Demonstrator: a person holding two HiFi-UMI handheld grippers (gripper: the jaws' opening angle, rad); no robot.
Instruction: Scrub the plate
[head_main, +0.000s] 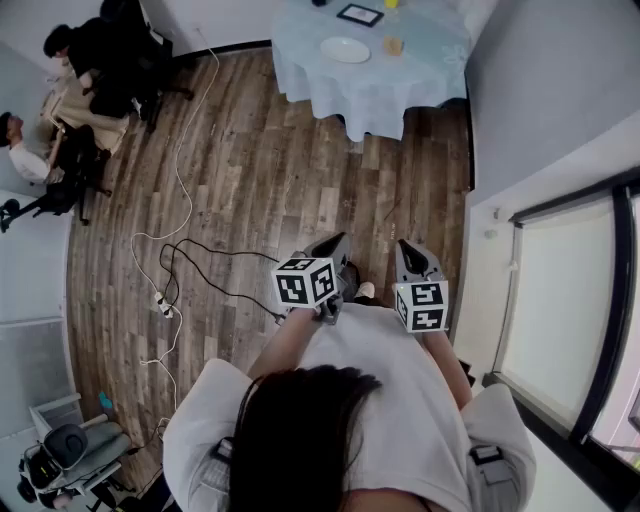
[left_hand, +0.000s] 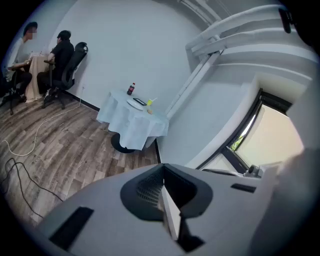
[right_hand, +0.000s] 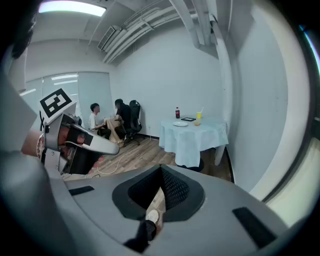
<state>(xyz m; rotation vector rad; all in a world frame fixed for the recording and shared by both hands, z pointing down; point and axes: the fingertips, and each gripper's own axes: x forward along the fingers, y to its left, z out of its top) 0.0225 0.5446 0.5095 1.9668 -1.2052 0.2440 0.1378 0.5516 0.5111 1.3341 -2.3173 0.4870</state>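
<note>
A white plate (head_main: 345, 49) lies on a round table with a pale blue cloth (head_main: 370, 90), far ahead across the room. The plate (left_hand: 136, 103) and table (left_hand: 131, 125) are small in the left gripper view; the right gripper view shows the plate (right_hand: 180, 124) on the table (right_hand: 192, 137) too. My left gripper (head_main: 338, 243) and right gripper (head_main: 408, 247) are held side by side close to my body, pointing toward the table. Both are shut with nothing between the jaws, as the left gripper view (left_hand: 161, 170) and right gripper view (right_hand: 161, 172) show.
On the table stand a dark bottle (left_hand: 132, 89), a cup (head_main: 393, 45) and a dark-framed flat thing (head_main: 360, 14). Cables (head_main: 185, 265) trail over the wood floor. Two people sit on office chairs (head_main: 95, 60) at the far left. A wall and window (head_main: 560, 300) run along the right.
</note>
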